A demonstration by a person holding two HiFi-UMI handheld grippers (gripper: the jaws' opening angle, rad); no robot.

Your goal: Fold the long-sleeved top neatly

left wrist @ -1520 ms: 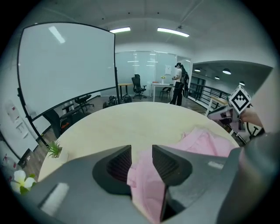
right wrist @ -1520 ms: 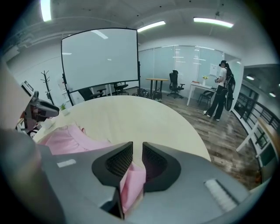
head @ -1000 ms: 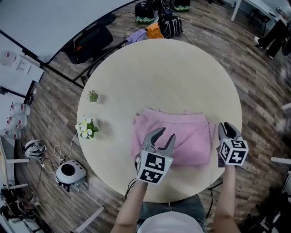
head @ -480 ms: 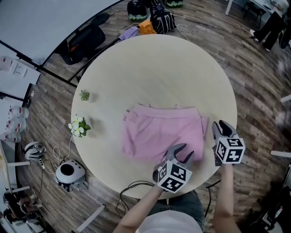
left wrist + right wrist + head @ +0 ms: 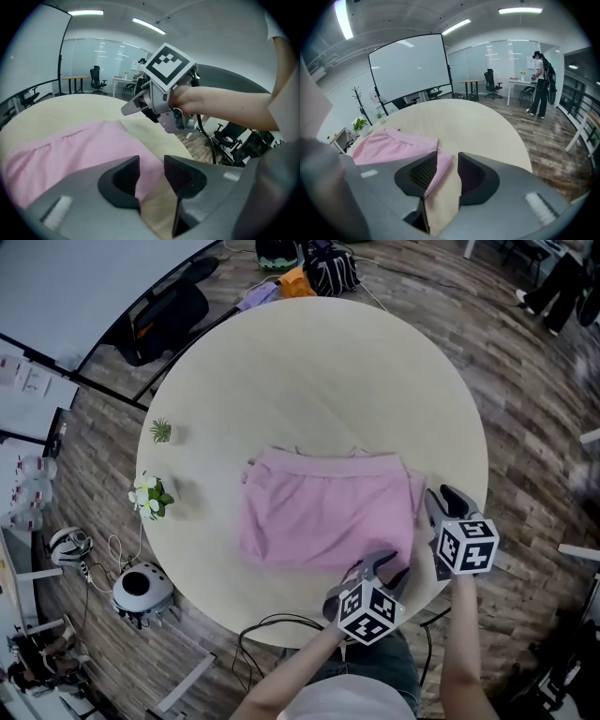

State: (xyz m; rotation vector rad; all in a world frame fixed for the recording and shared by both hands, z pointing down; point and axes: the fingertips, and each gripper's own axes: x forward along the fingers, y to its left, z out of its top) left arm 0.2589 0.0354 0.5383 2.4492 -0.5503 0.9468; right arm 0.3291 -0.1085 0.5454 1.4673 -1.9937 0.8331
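Long-sleeved top [image 5: 323,512], pink and already doubled into a rough rectangle, lies flat on the round tabletop [image 5: 328,371], nearer the person's side than the far rim. The left gripper [image 5: 386,568] hovers at the cloth's near right corner. Its jaws stand a narrow way apart, with only the pink edge and bare wood showing through the gap, so nothing is pinched. The right gripper [image 5: 441,502] sits just beside the top's right edge, jaws likewise narrowly parted and empty, with a loose pink flap showing below them.

From where I stand, the risk is in the pinch. The right edge looks like several stacked layers, and jaws this narrow could catch only 1 of them, peeling the fold open when lifted. The 2 grippers are also close together at that corner and could knock each other. A pull toward the person could drag the bundle off the near rim.
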